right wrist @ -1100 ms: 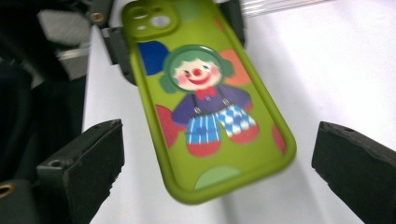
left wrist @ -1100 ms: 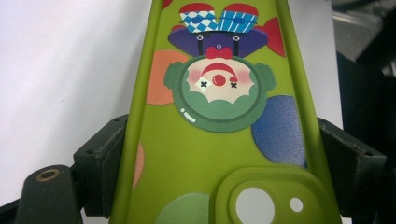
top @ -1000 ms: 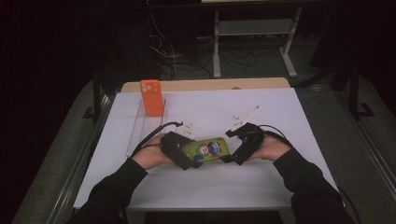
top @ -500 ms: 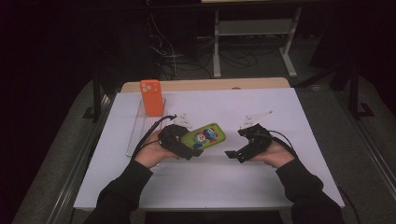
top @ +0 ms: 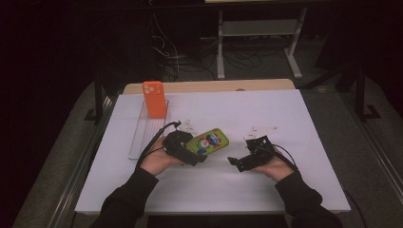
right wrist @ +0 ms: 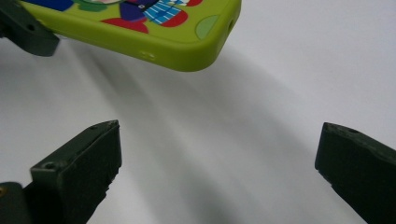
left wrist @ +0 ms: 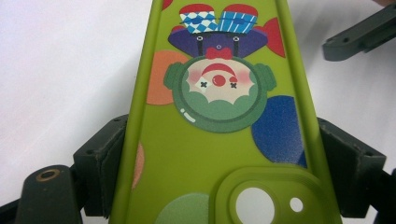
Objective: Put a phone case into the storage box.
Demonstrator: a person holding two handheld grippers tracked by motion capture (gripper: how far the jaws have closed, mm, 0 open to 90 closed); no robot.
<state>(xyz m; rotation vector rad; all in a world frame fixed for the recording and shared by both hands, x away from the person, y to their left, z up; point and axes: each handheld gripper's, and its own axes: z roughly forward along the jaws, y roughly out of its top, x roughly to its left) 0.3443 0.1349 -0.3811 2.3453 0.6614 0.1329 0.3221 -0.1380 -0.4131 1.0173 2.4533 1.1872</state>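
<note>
Handover apparently done. Green phone case (left wrist: 219, 140) clamped by its long edges between the left gripper (top: 192, 154) pads (left wrist: 100, 161), camera-hole end nearest the hand, printed clown end jutting forward past the fingertips, lifted off the white table (top: 214, 190). Right gripper (top: 237, 163) fingers (right wrist: 79, 172) spread wide apart, nothing between them, case's far corner up ahead and clear of both tips. Orange phone case (top: 154, 99) upright in the clear tray (top: 140, 137), well beyond the left fingertips. Probably left: standing the green one there too.
</note>
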